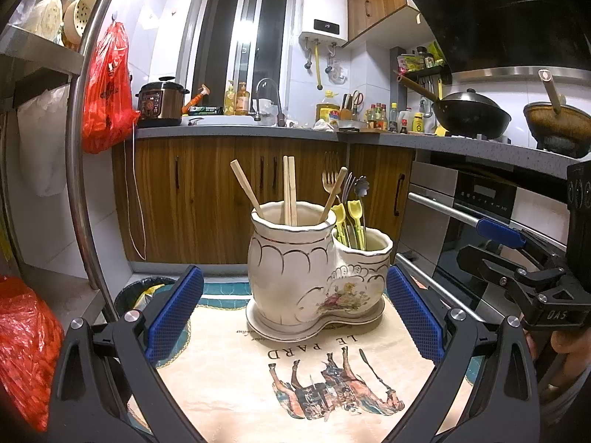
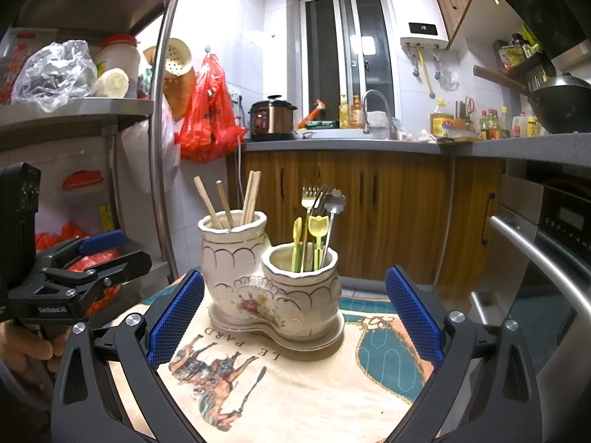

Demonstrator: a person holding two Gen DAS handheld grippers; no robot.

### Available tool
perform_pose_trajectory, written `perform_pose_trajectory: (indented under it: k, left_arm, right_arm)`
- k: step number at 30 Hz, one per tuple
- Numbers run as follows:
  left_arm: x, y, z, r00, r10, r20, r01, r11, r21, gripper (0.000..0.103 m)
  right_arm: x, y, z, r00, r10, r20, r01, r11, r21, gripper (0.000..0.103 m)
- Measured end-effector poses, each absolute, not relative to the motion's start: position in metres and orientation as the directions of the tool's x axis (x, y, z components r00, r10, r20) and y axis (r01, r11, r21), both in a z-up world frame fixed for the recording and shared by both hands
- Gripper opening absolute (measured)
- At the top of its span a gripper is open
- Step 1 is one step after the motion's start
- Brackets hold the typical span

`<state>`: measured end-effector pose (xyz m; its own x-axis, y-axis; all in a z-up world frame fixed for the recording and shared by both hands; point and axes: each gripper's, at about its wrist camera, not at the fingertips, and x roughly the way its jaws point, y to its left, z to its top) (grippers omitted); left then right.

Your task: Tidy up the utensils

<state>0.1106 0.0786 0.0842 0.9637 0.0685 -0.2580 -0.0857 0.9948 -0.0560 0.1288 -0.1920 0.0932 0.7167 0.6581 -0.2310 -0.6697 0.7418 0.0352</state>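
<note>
Ceramic holder (image 1: 317,269) upright mid-desk on printed cloth (image 1: 295,380); chopsticks (image 1: 289,190) in taller pot, forks (image 2: 310,199) in lower. Left gripper (image 1: 295,317), right gripper (image 2: 295,317): jaws wide, empty, near desk's front edge.

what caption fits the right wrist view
Open right gripper faces a two-pot holder of chopsticks and forks.

Red bag (image 1: 107,88), cooker (image 1: 160,103), wok (image 1: 471,112).
</note>
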Motion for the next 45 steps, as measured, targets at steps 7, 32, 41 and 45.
perform_pose_trajectory:
  k: [7, 32, 41, 45]
  left_arm:
    - [0.111, 0.080, 0.084, 0.964, 0.061, -0.259, -0.076, 0.996, -0.048, 0.098]
    - [0.119, 0.095, 0.077, 0.948, 0.074, -0.309, -0.097, 0.994, -0.058, 0.098]
    - [0.135, 0.110, 0.068, 0.911, 0.103, -0.400, -0.132, 0.990, -0.045, 0.098]
    - [0.154, 0.126, 0.056, 0.835, 0.113, -0.539, -0.160, 0.986, -0.042, 0.098]
  right_arm:
    - [0.129, -0.192, 0.093, 0.716, 0.659, -0.231, -0.671, 0.741, 0.035, 0.098]
    - [0.132, -0.192, 0.091, 0.712, 0.661, -0.239, -0.673, 0.739, 0.038, 0.098]
    - [0.145, -0.195, 0.080, 0.710, 0.645, -0.281, -0.659, 0.750, 0.058, 0.098]
    - [0.165, -0.185, 0.063, 0.688, 0.580, -0.437, -0.621, 0.781, 0.059, 0.098]
